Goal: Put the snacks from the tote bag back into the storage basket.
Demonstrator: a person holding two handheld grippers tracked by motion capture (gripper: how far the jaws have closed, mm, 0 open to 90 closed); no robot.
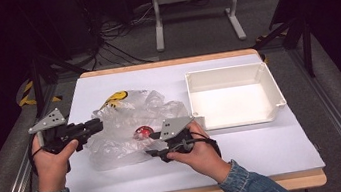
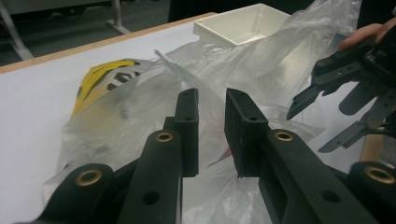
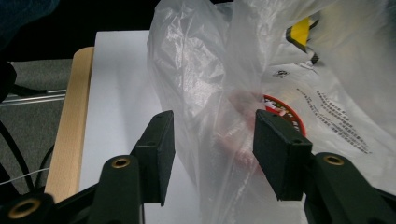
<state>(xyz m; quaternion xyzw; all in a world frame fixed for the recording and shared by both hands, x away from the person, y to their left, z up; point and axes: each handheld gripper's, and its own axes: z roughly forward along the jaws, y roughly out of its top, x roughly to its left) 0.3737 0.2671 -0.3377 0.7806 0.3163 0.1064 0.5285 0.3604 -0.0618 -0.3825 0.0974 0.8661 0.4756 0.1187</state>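
Bag: crumpled clear plastic bag (image 1: 127,127) with a yellow-and-black print near its far end and small dark lettering on one side; thin, glossy, creased all over.
Where: lies on the white-covered worktop (image 1: 247,151), left of centre, between the two grippers and just left of the white rectangular plastic bin (image 1: 233,96).
Contents: round red-rimmed item (image 1: 142,131) showing through the film near the right gripper; what it is cannot be told through the plastic.
Left gripper (image 1: 93,126): held level at the bag's left edge. In the left gripper view its jaws stand close together with a narrow gap and a fold of film (image 2: 211,140) between them; whether the pads truly pinch it cannot be told.
Right gripper (image 1: 154,143): at the bag's near right side. In the right gripper view its jaws stand apart with a bunched ridge of film (image 3: 219,130) between them, pads not pressing on it.
Step in hand: likely taking hold of the bag on both sides to open or lift it.
How to do it well: close the right jaws on one layer of the ridge only, clear of the red item, so the mouth can part. Keep the left side steady and pull gently apart; this film slips and stretches easily, so a hard tug may tear it or drag the whole bag across the worktop.
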